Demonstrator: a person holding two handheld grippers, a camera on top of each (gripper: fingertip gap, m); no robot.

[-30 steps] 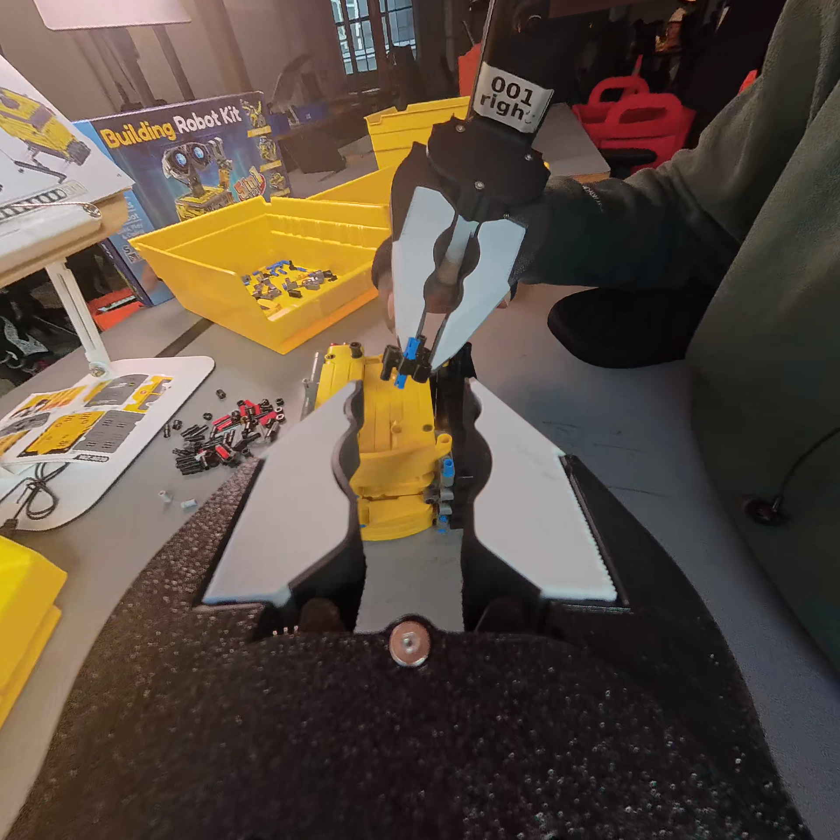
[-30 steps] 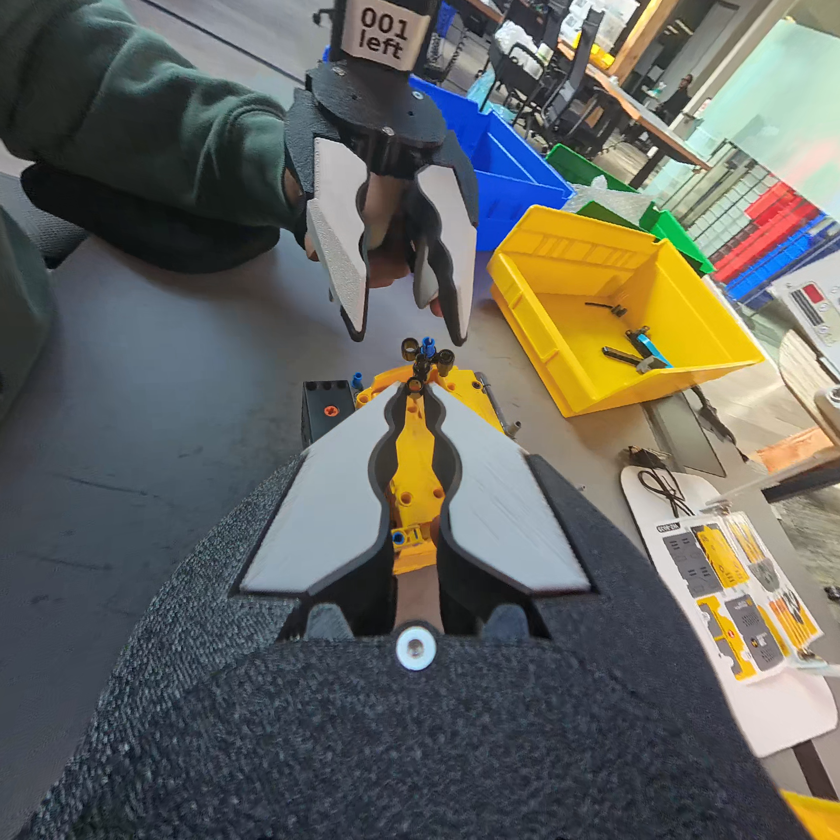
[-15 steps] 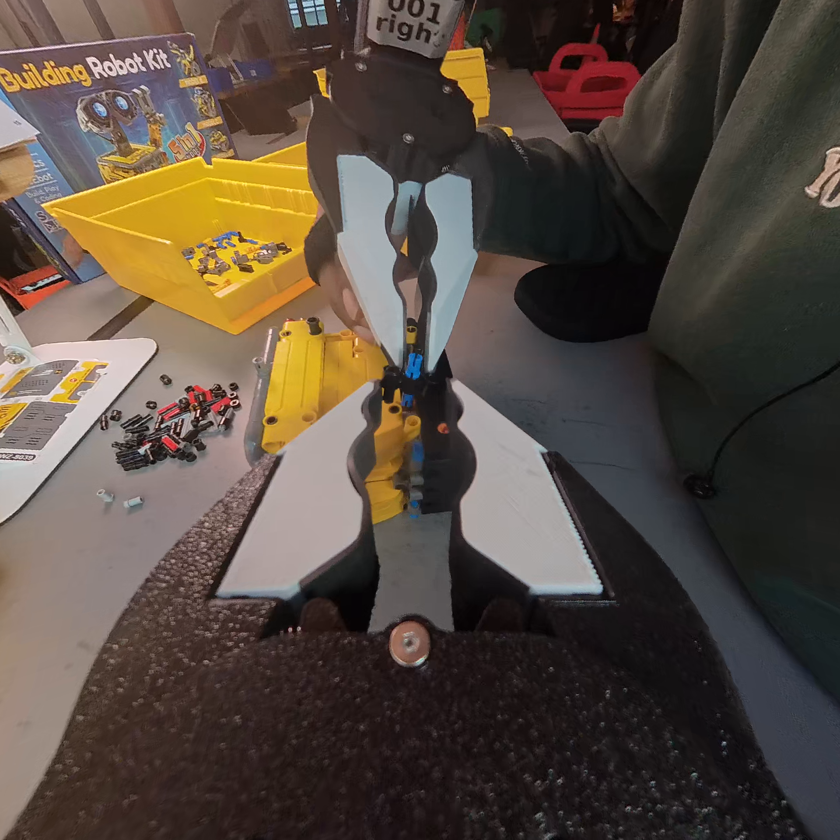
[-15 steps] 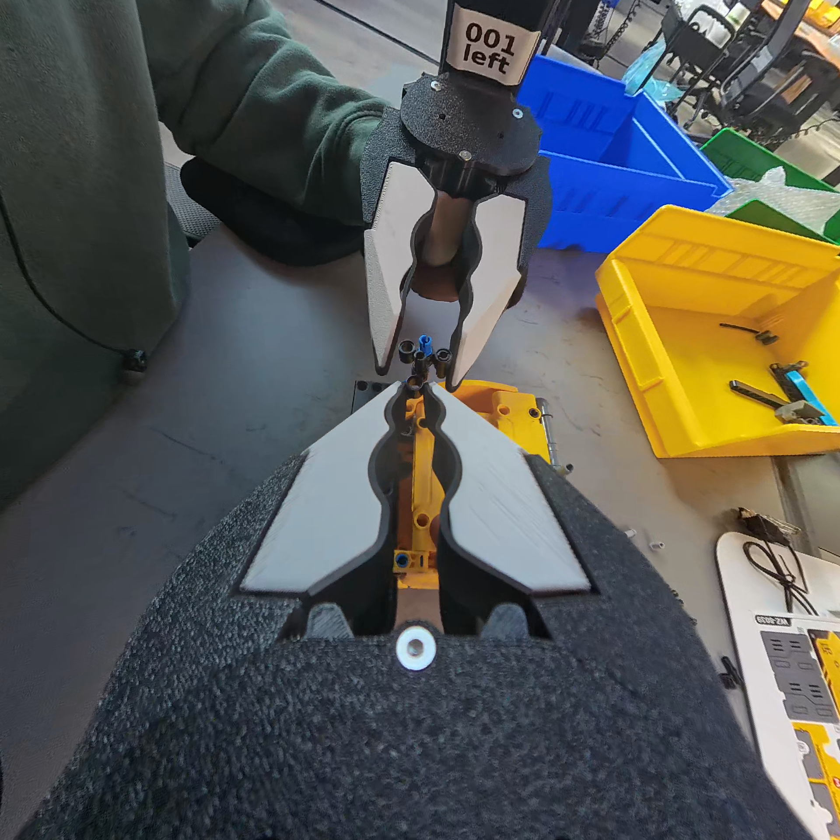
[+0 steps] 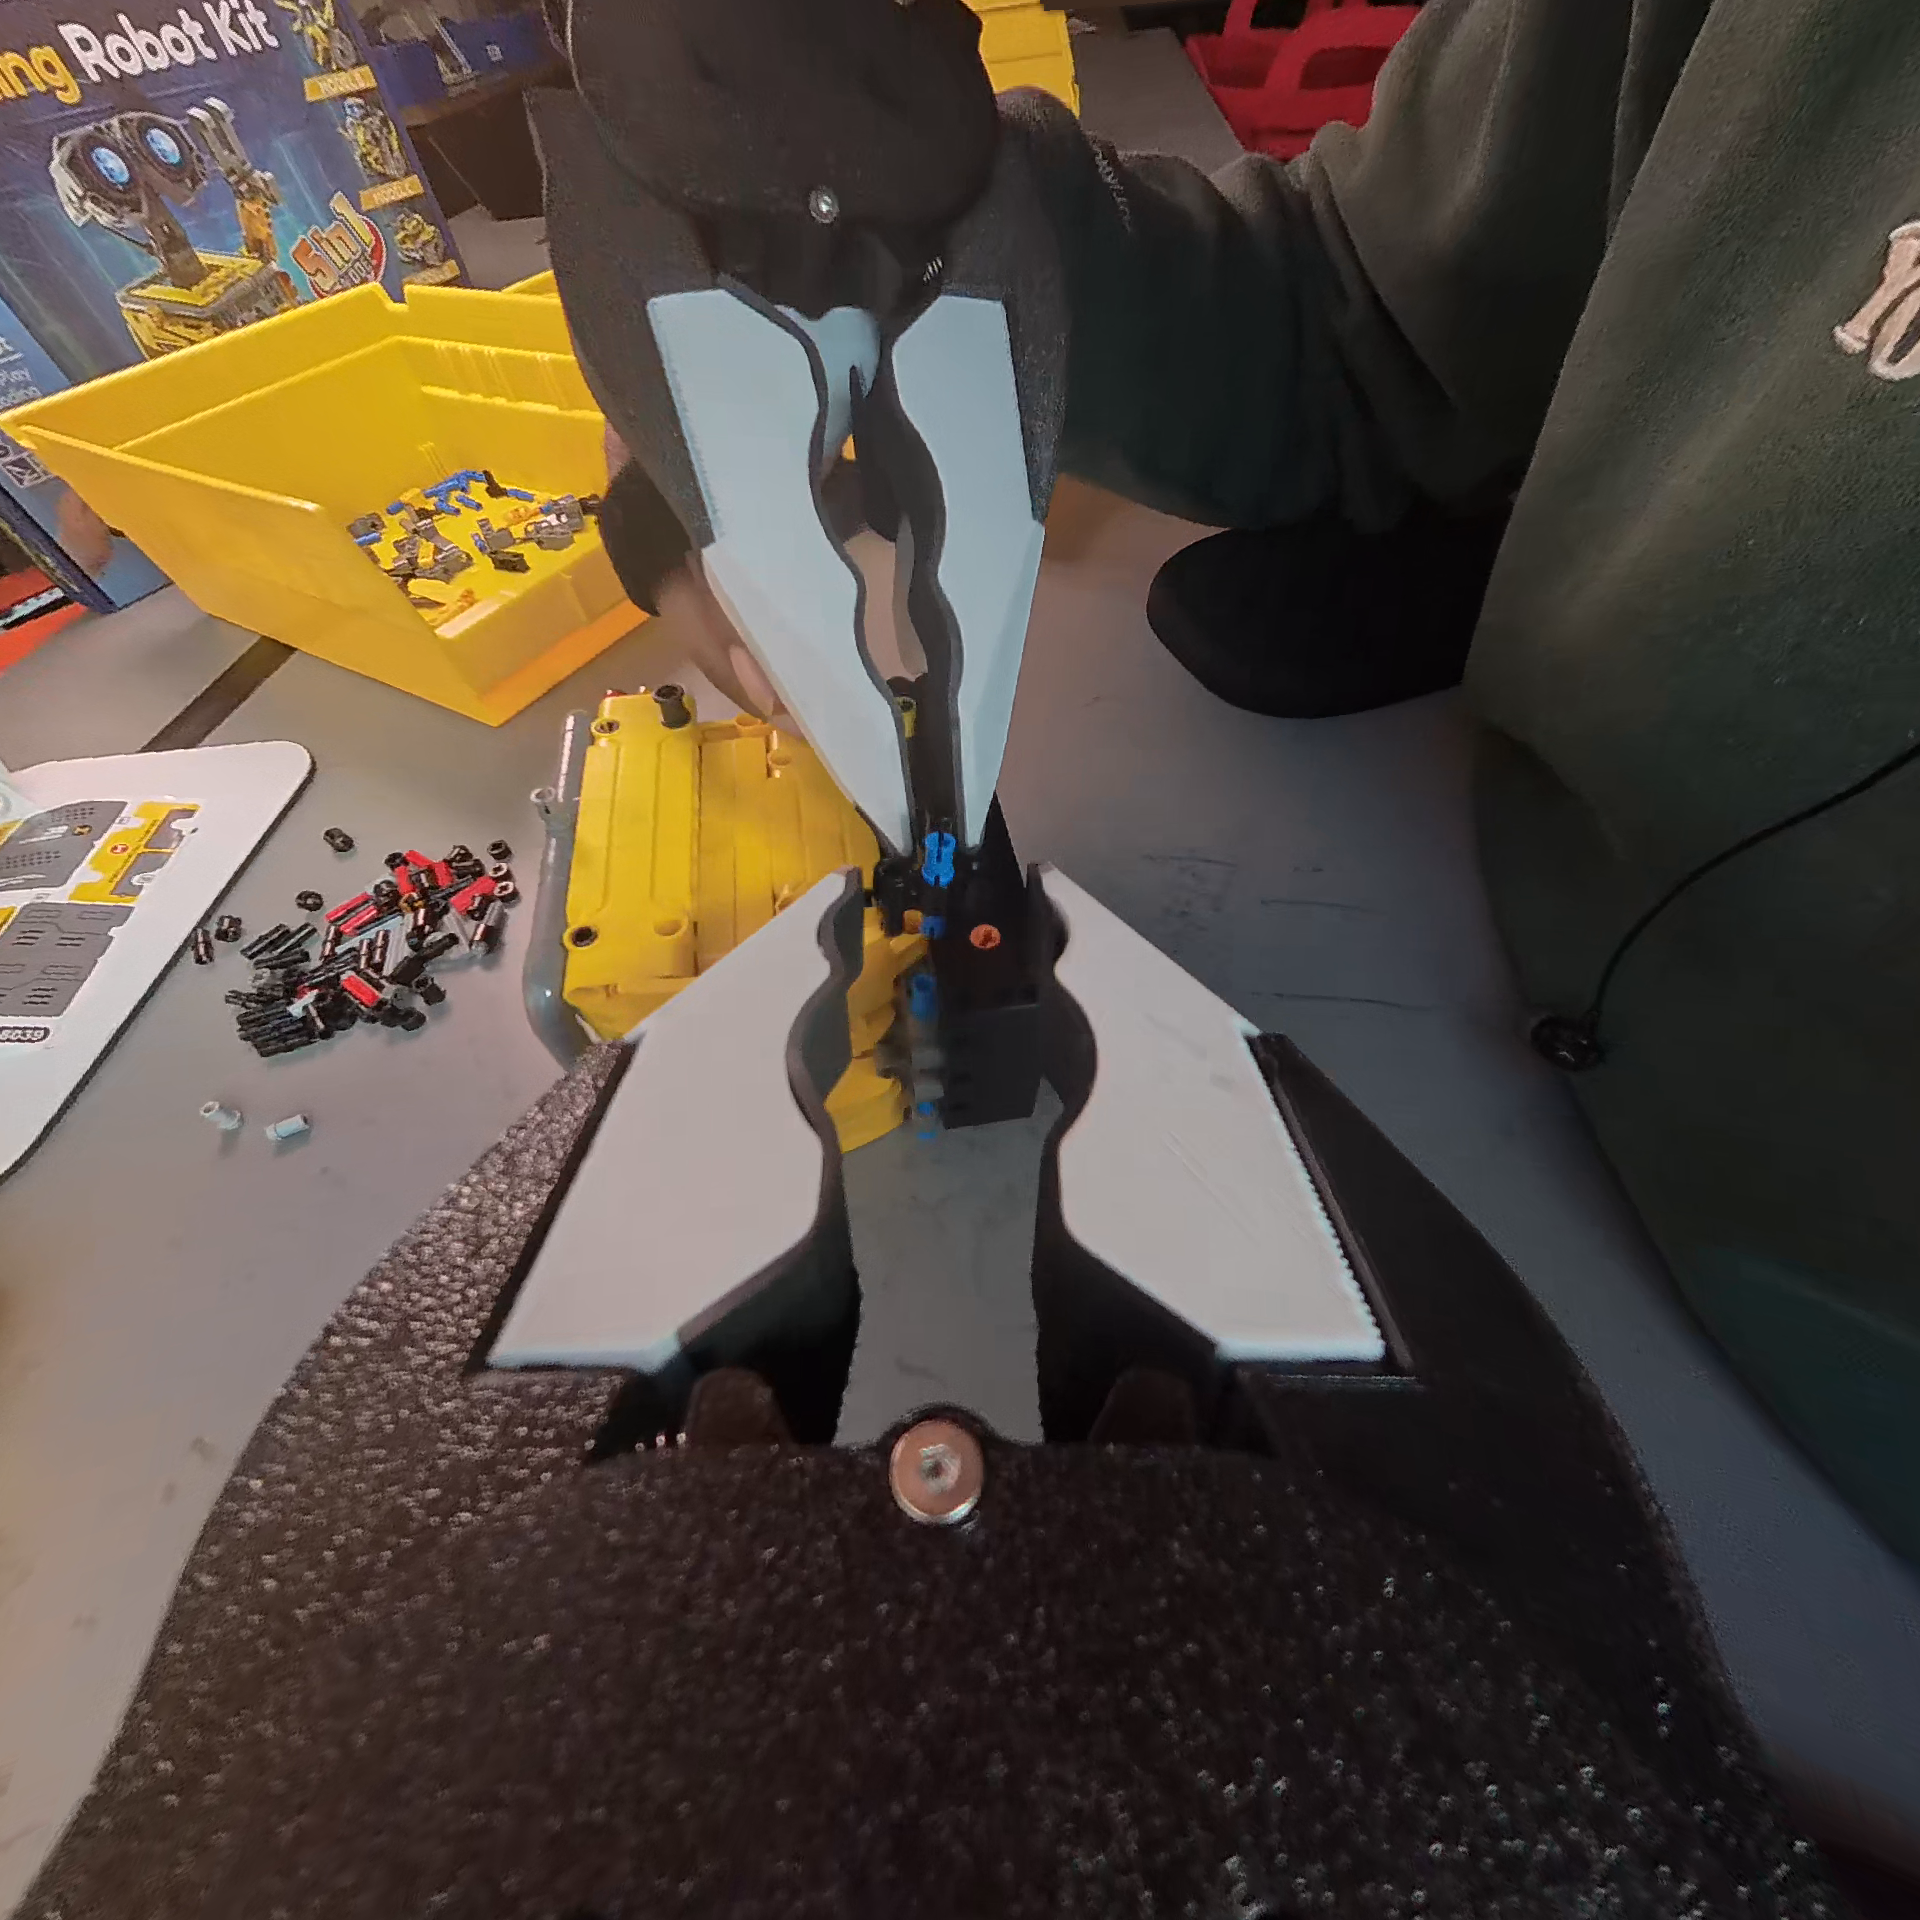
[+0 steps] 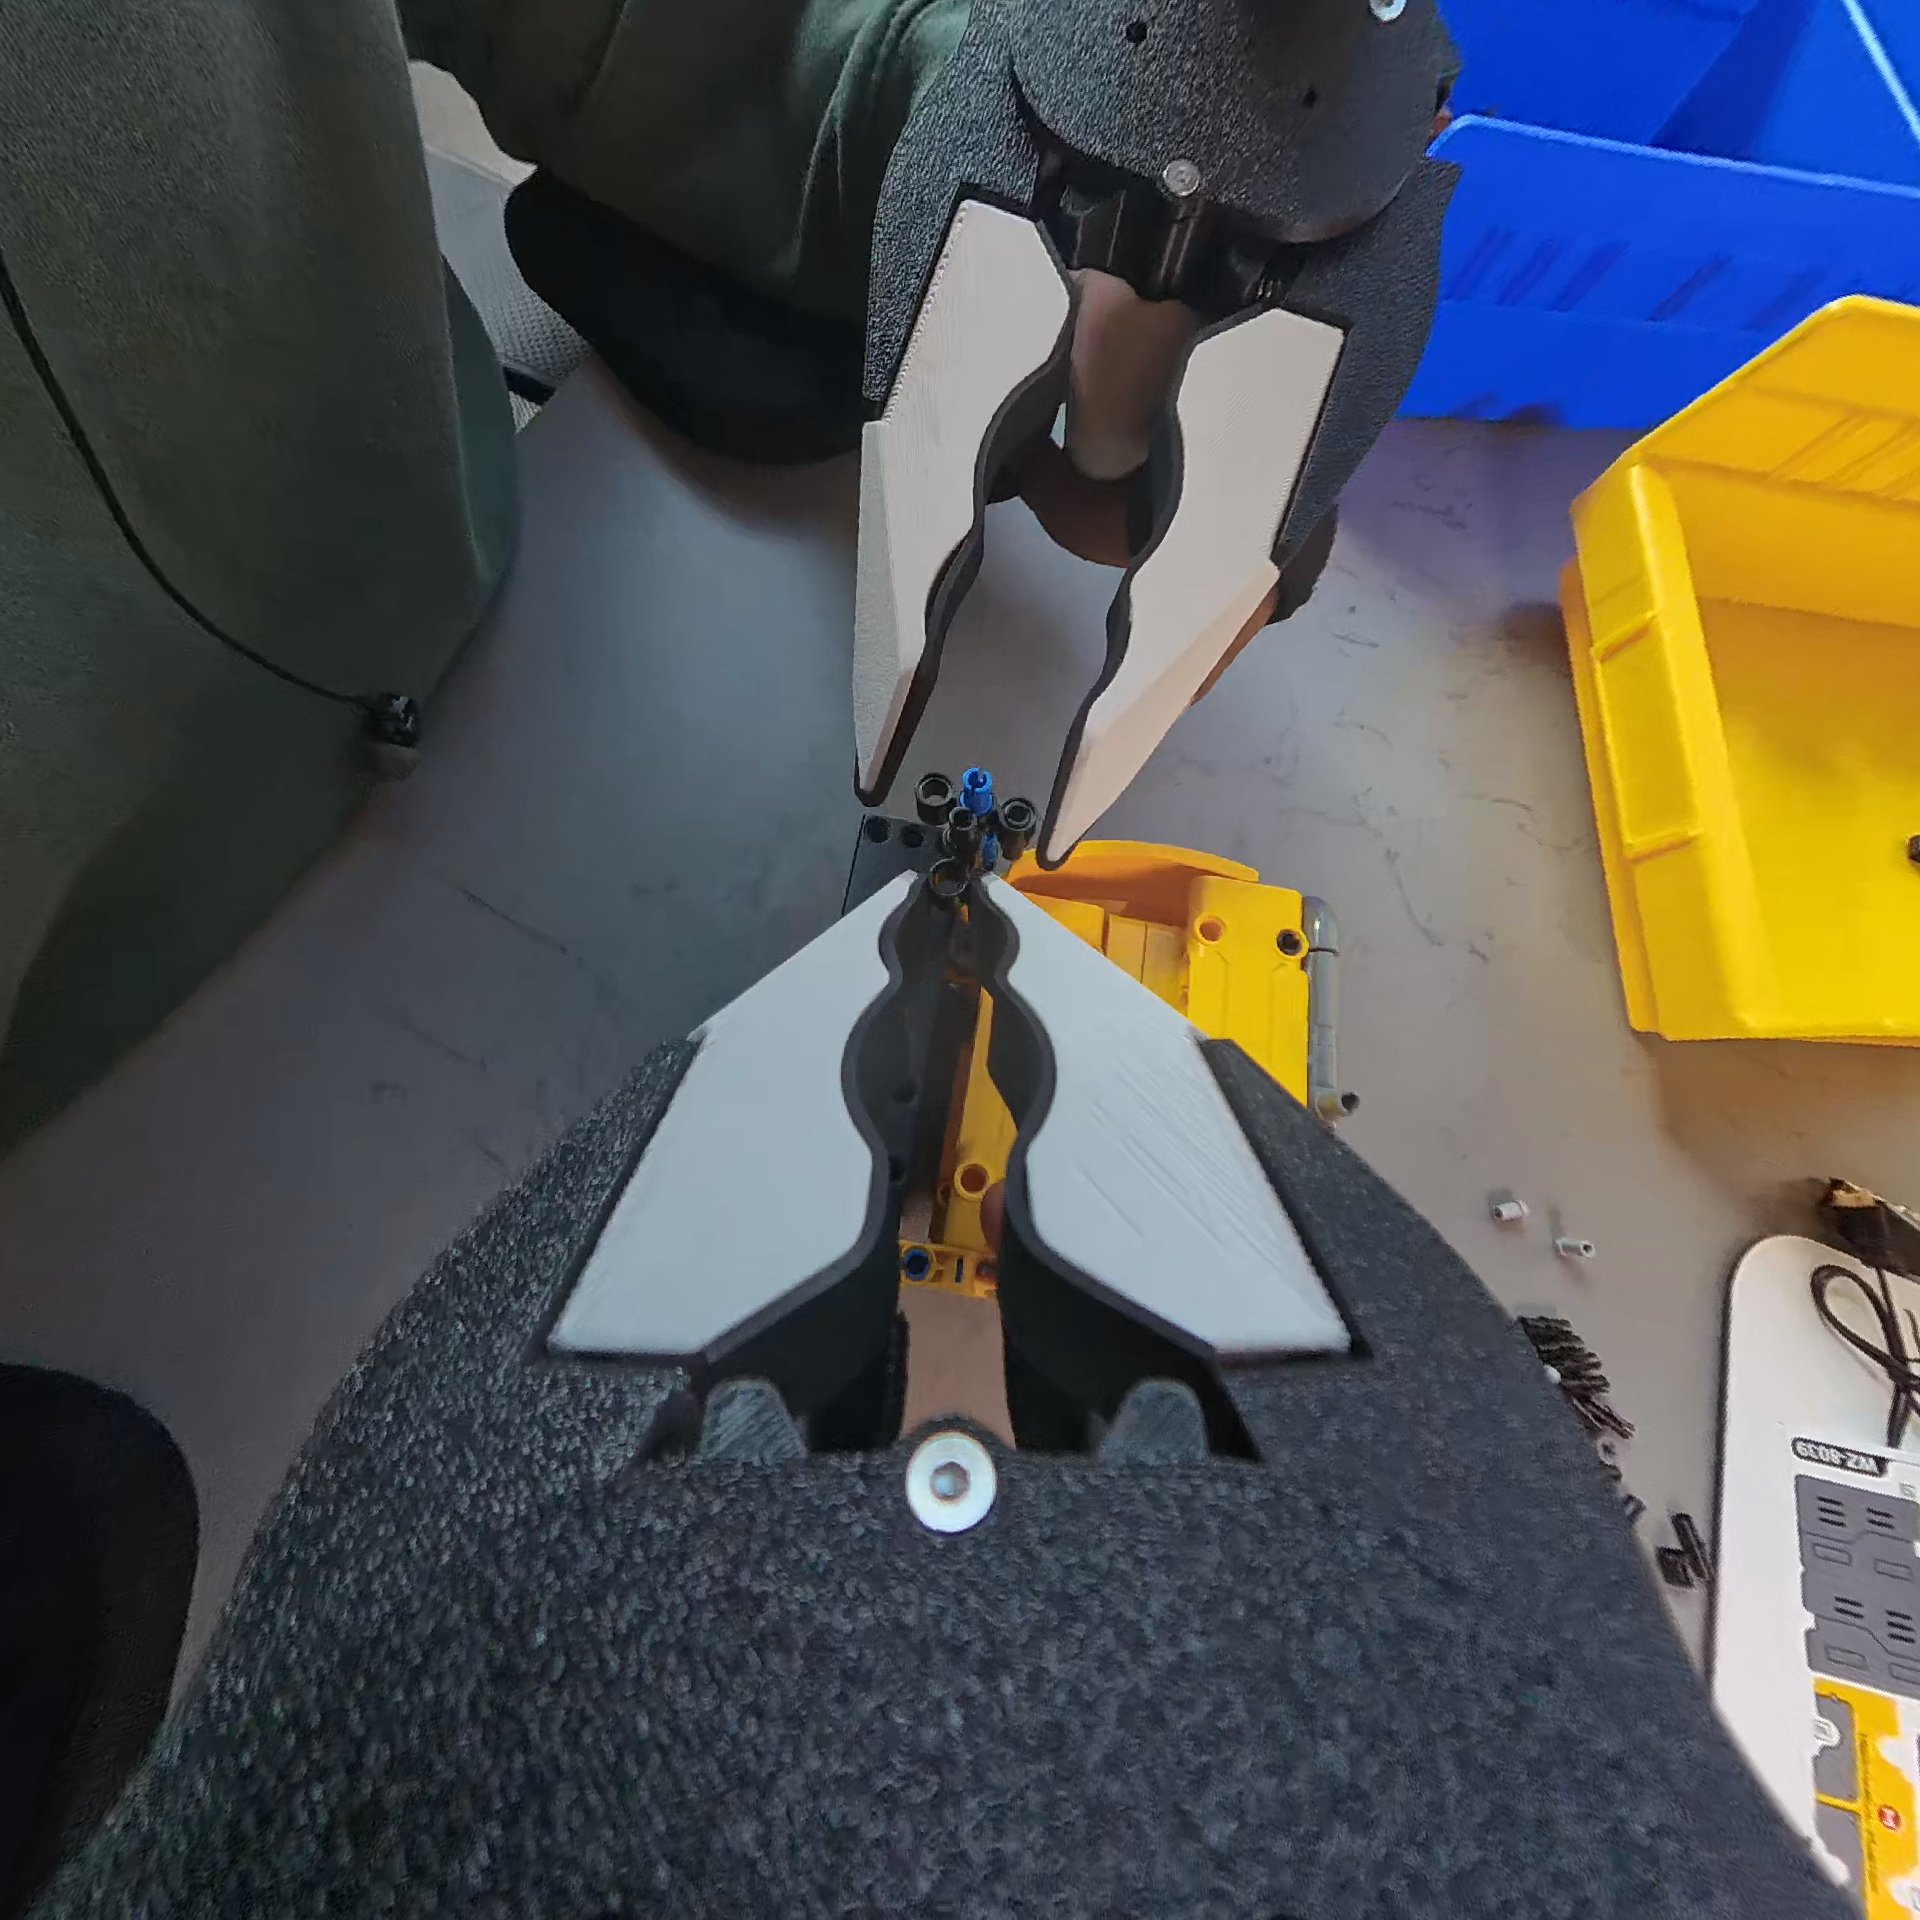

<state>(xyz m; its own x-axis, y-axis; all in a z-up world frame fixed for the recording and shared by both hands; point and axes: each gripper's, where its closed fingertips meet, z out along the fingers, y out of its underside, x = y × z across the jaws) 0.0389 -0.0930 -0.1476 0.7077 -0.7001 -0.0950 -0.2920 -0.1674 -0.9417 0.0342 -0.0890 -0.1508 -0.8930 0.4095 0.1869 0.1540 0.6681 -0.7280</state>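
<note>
Nearest in the left wrist view, the left gripper (image 5: 945, 883) has its jaws parted to a middling gap, its pale ribbed fingers flanking the near end of a black block (image 5: 987, 1029) that is joined to the flank of a yellow brick-built assembly (image 5: 707, 862); whether the pads press the block cannot be told. The assembly lies flat on the grey table (image 5: 1299, 935), long axis running away from this gripper, hard glossy plastic with round pin holes. Right at the left gripper's tips, the right gripper (image 5: 935, 842) comes down steeply from the far side, its jaws pinched narrow on a small black connector piece (image 6: 961, 831) with a blue pin standing out of it. The piece sits over the seam between block and yellow body, and the right wrist view shows it as a cluster of short black tubes, framed between the left gripper's two tips. So the right gripper has the piece in its grasp and the left one is only beside it. Left of the assembly lies a loose heap of black and red pins (image 5: 364, 956), two small grey bushes (image 5: 255, 1122) nearer, and a printed instruction sheet (image 5: 83, 904). Beyond stand a yellow bin (image 5: 260, 488) of mixed parts and a blue kit box (image 5: 187, 156)
</note>
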